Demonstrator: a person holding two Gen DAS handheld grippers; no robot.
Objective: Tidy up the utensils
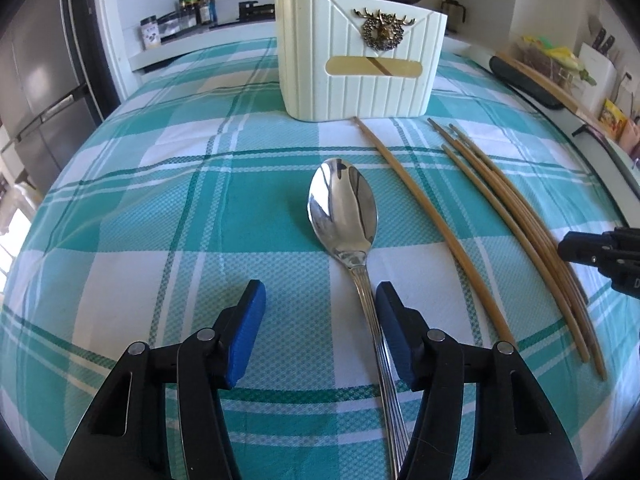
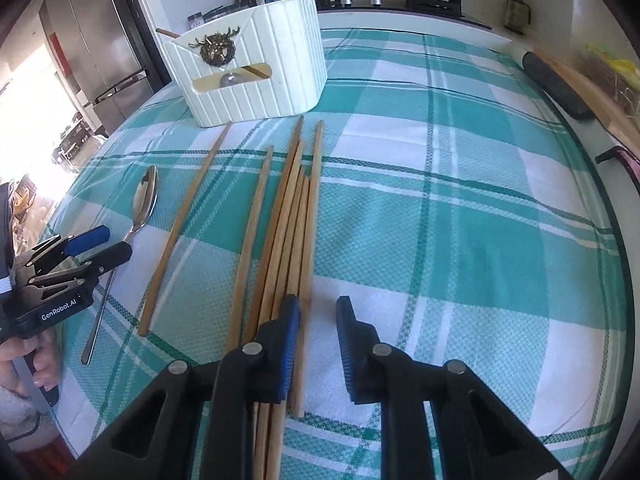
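Under the left wrist camera, one shiny metal spoon lies bowl-up on the checked bench; the left gripper has jaws spread, the handle beside the right pad. Ahead stands one cream holder.

From the right wrist, six loose wooden chopsticks lie before it; right gripper jaws spread, bare cloth rightward.
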